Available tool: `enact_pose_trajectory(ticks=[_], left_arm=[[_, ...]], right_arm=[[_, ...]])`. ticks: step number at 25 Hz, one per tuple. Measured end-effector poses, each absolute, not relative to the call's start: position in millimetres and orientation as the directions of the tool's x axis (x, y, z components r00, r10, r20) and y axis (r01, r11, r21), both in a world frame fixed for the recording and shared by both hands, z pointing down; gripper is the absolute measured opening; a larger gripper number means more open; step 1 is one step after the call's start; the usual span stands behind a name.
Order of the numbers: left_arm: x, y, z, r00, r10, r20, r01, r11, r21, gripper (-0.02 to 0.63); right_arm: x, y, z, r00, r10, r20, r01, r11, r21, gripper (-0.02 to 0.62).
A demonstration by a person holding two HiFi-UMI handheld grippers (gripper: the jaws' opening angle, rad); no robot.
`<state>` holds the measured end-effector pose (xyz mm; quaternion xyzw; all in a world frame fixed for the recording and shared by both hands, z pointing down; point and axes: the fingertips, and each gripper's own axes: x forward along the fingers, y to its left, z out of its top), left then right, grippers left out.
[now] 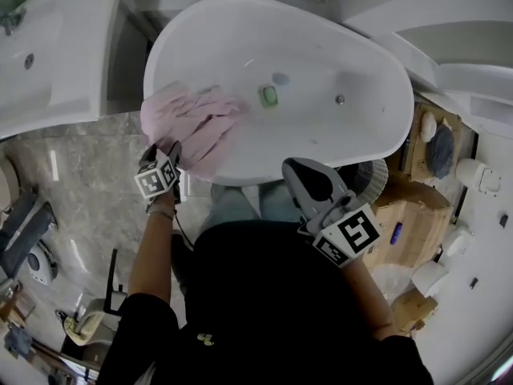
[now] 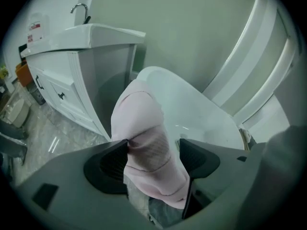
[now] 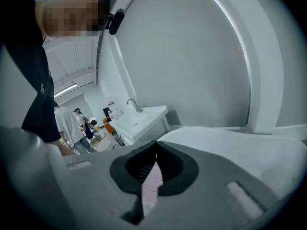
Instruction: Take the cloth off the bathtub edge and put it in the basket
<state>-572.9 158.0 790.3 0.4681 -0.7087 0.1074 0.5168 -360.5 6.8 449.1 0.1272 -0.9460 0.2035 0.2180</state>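
Draping crosswise over bathtub rim (image 1: 256,175), cloth (image 1: 192,123), left tongs (image 2: 152,152) astride

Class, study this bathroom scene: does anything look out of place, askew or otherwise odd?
Yes. A crumpled pink cloth is slung untidily over the near rim of the white bathtub, bunched rather than folded. The left gripper has its jaws open around the cloth's hanging part. Nothing looks spilled or damaged.

One tub (image 1: 321,54), one pink cloth (image 1: 196,123), one green thing (image 1: 268,96) mid-tub, one basin (image 1: 56,46) at 10 o'clock, one left gripper (image 1: 163,151), one right gripper (image 1: 292,168)
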Motion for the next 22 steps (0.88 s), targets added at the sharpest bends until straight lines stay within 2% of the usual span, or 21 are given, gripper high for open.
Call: enact_pose_trajectory(ticks=[10,16,22], left_arm=[[-584,145,814,-0.054,-0.448,0.893,-0.812,0.540,0.222,0.337],[-584,141,824,-0.040,-0.416,0.908,-0.799,0.560,0.221,0.336],[-581,142,823,-0.051,-0.394,0.918,-0.778,0.592,0.211,0.275]], right_arm=[[-353,0,453,-0.854,-0.189,0.485,-0.376,0.869,-0.323,-0.003],[-351,-5,455,-0.846,-0.192,0.497,-0.384,0.866,-0.320,-0.003],[-353,-4,454,-0.850,-0.184,0.494,-0.375,0.870,-0.320,-0.003]])
